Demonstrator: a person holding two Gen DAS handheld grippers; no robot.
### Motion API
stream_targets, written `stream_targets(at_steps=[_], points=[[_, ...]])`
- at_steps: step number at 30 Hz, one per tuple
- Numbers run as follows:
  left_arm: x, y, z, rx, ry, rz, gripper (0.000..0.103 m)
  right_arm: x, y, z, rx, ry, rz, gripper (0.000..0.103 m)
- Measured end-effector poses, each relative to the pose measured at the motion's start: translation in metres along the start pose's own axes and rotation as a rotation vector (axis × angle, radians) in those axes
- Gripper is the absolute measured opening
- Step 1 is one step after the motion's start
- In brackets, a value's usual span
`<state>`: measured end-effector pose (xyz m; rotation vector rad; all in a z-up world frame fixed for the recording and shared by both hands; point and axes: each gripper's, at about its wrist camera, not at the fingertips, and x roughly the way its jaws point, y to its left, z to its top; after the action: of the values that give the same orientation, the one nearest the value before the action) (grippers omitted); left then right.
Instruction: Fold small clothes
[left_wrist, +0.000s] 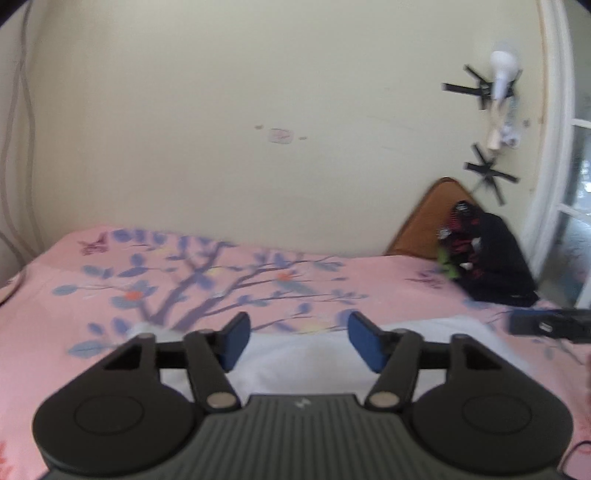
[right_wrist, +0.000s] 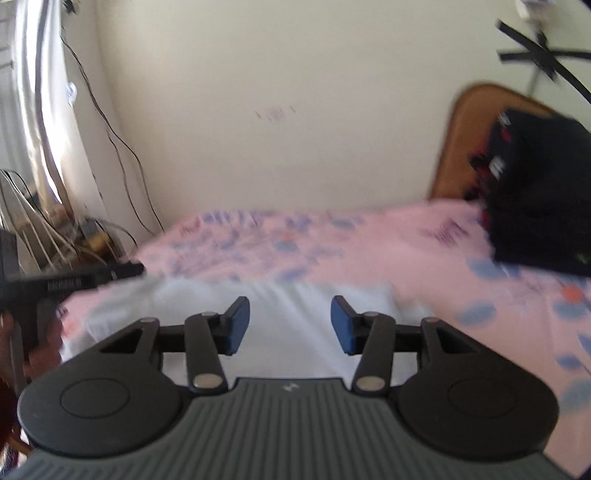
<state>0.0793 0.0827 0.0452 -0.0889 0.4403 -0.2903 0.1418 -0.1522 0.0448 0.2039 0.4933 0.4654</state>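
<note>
Nearest to you, your left gripper (left_wrist: 299, 339) has its jaws apart, and nothing is between the blue pads (left_wrist: 236, 341). Your right gripper (right_wrist: 290, 325) is the same: the jaws stand apart and released, with no cloth caught between them.

Just under and beyond both grippers lies the white garment (left_wrist: 295, 358), spread flat on the pink bedsheet (left_wrist: 184, 280). In the right wrist view this white garment (right_wrist: 280, 306) reaches from the near left side to a little past the right pad. The pads are above the cloth; if they touch it, you cannot tell from these blurred views.

At the right edge of the left wrist view you see part of the other gripper as a dark bar above the sheet. In the right wrist view the other gripper comes in from the left edge in the same way.

Farther, the sheet shows a print of blue branches and leaves. At the far right a black pile of clothes (left_wrist: 487, 254) leans beside the brown headboard (left_wrist: 424, 221). Behind all is the cream wall (left_wrist: 258, 110), with black tape crosses (left_wrist: 487, 173) on its right part.
</note>
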Motion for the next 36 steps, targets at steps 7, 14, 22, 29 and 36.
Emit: stream_targets(at_steps=[7,14,22,29,36], points=[[0.041,0.007,-0.032,-0.027,0.136,0.096,0.063,0.067,-0.011,-0.027,-0.046,0.153,-0.188,0.072],[0.05,-0.007,-0.031,0.054,0.163,0.155,0.078,0.062,-0.023,-0.032,0.012,0.106,-0.155,0.073],[0.055,-0.008,-0.032,0.067,0.201,0.131,0.096,0.055,-0.021,-0.031,0.011,0.102,-0.157,0.074],[0.052,-0.007,-0.033,0.056,0.199,0.119,0.101,0.037,-0.011,-0.04,0.004,0.085,-0.194,0.075],[0.039,-0.005,-0.036,0.026,0.142,0.129,0.103,0.037,-0.011,-0.04,0.012,0.088,-0.188,0.081]])
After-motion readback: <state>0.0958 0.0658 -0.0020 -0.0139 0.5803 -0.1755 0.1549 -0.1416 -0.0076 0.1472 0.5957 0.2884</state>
